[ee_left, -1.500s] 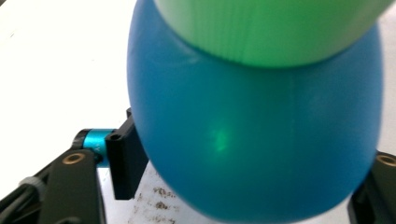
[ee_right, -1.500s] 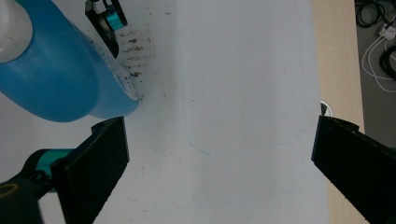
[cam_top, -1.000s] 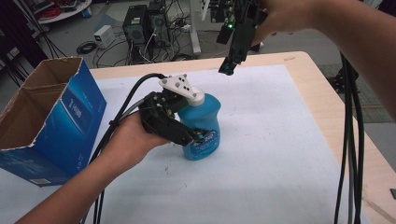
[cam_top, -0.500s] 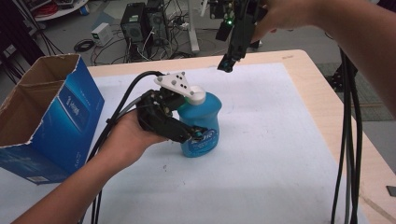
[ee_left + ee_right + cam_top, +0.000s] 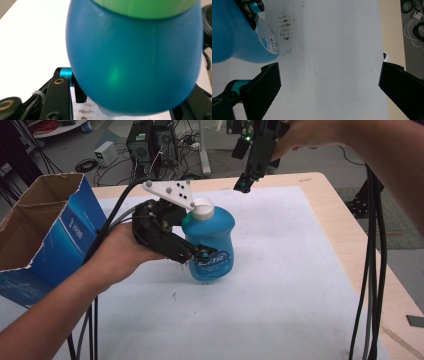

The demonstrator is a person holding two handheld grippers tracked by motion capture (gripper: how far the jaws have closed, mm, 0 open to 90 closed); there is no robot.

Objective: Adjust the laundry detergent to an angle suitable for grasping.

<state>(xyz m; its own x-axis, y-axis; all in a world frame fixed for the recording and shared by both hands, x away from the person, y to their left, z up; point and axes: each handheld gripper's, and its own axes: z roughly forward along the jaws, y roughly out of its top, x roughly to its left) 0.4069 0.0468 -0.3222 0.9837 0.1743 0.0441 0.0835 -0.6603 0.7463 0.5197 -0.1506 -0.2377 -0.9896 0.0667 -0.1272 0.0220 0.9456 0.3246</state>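
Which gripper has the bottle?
The left gripper, shut on the blue bottle. The right gripper hangs open and empty above the table's far edge.

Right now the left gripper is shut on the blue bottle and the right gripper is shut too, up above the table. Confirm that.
Wrong on the right gripper: the right gripper view shows its jaws wide apart, open and empty. The left gripper is indeed shut on the blue bottle.

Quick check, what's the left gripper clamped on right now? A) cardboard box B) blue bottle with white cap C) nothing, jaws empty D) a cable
B: in the high view the left gripper has its jaws on either side of the blue bottle, and the left gripper view shows the bottle's body wedged between them; the cardboard box stands apart to the side.
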